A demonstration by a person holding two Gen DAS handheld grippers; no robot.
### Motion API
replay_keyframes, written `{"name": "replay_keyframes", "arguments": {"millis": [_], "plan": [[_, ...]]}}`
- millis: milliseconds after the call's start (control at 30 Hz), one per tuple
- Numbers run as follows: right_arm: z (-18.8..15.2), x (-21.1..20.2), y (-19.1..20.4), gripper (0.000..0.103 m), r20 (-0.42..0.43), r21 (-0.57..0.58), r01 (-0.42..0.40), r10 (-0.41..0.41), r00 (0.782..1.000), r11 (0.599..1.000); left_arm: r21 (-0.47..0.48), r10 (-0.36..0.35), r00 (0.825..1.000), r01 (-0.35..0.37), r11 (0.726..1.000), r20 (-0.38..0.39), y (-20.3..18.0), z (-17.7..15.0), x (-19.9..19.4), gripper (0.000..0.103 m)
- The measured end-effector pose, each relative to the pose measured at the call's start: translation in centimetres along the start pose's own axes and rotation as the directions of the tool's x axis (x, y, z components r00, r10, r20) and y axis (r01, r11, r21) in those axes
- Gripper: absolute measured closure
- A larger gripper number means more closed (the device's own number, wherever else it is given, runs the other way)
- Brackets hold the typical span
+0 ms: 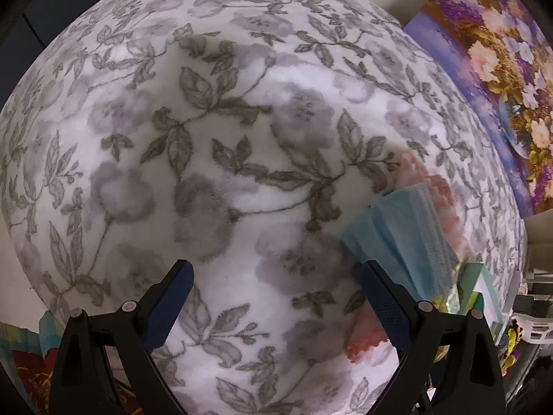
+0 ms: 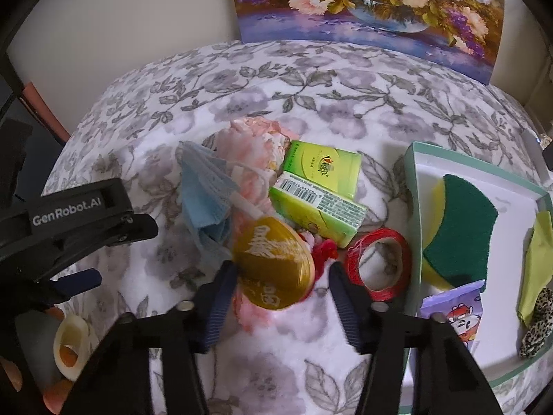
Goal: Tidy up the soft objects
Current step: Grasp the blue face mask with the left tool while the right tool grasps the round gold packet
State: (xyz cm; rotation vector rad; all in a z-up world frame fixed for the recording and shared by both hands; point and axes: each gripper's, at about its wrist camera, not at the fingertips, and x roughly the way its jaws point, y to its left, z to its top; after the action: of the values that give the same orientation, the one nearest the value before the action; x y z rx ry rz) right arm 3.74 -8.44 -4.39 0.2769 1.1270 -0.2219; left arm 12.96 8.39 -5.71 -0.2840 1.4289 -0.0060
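Observation:
On the floral blanket [image 2: 345, 103] lies a heap: a blue face mask [image 2: 204, 200], a pink fluffy piece [image 2: 252, 145], two green tissue packs [image 2: 321, 186], a red ring [image 2: 380, 263] and a gold oval charm [image 2: 273, 269] with a red tassel. My right gripper [image 2: 281, 271] points down over the charm, jaws apart on either side of it. Its left pad is at the charm's edge and its right pad stands clear. My left gripper [image 1: 274, 266] is open above bare blanket [image 1: 207, 138], with the mask [image 1: 397, 235] beside its right finger.
A teal-rimmed white tray [image 2: 411, 180] at the right holds a green and yellow sponge [image 2: 459, 228], a yellow-green cloth [image 2: 535, 269], a leopard scrunchie [image 2: 539, 325] and a purple packet [image 2: 456, 311]. A flower painting [image 2: 369, 3] leans at the back. The left gripper's housing [image 2: 69, 221] is near the mask.

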Motion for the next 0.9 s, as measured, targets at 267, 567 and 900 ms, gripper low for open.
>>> {"name": "replay_keyframes", "arguments": {"millis": [267, 567, 900], "plan": [[0.1, -0.1, -1.0, 0.066, -0.019, 0.046, -0.016, 0.017, 1.0, 0.999, 0.043, -0.092, 0.996, 0.092, 0.995, -0.003, -1.6, -0.3, -0.2, 0.006], [0.0, -0.4, -1.8, 0.073, -0.03, 0.066, -0.05, 0.052, 0.998, 0.997, 0.06, -0.153, 0.988, 0.153, 0.986, -0.005, -2.4, -0.2, -0.2, 0.006], [0.2, -1.3, -3.2, 0.074, -0.019, 0.101, -0.085, 0.088, 0.996, 0.991, 0.061, -0.201, 0.98, 0.201, 0.978, -0.011, -2.7, -0.3, -0.3, 0.007]]}}
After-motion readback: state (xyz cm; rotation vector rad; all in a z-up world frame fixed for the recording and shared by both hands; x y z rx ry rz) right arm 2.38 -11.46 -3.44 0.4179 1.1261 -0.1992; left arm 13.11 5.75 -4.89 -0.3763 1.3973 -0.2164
